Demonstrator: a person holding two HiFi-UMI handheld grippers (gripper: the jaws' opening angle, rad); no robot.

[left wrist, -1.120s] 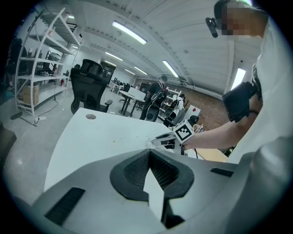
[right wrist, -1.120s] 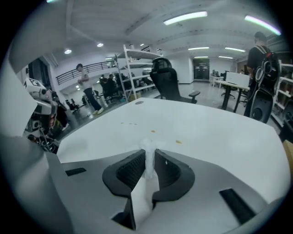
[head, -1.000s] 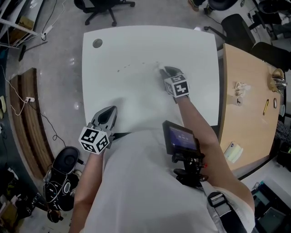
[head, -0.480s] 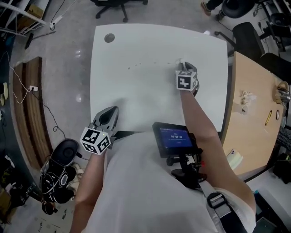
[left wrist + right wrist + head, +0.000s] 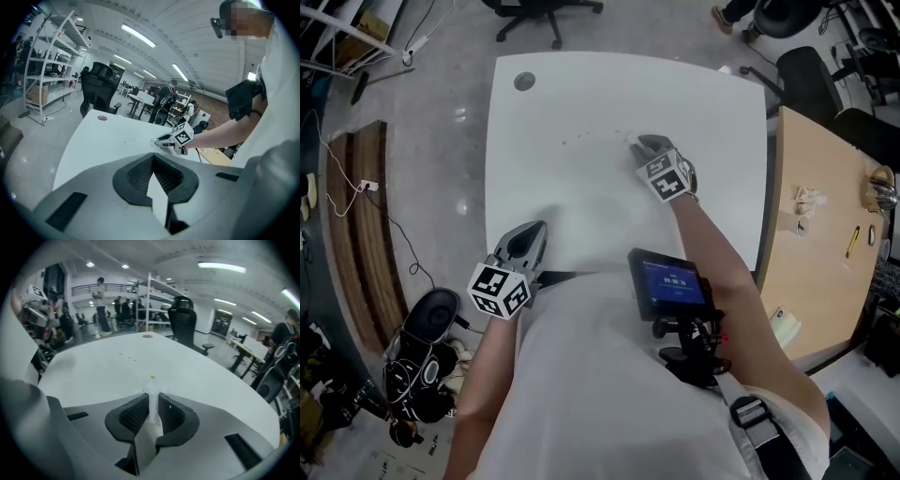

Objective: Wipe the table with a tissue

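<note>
My right tool (image 5: 647, 146), clamping the tissue (image 5: 152, 405), is sweeping back toward nine o'clock, where counter (image 5: 553, 103) crumbs (image 5: 581, 139) are remaining unwiped.

Head view:
- black office chair (image 5: 546, 11) at 12 o'clock
- wooden desk (image 5: 825, 281) at 3 o'clock, with crumpled paper wad (image 5: 809, 199) and yellow pen (image 5: 853, 241) on it
- curved brown wooden strip (image 5: 361, 262) on floor at 9 o'clock
- black bag (image 5: 431, 330) at 8 o'clock

Left gripper view:
- metal shelving (image 5: 49, 61) at 10 o'clock
</note>
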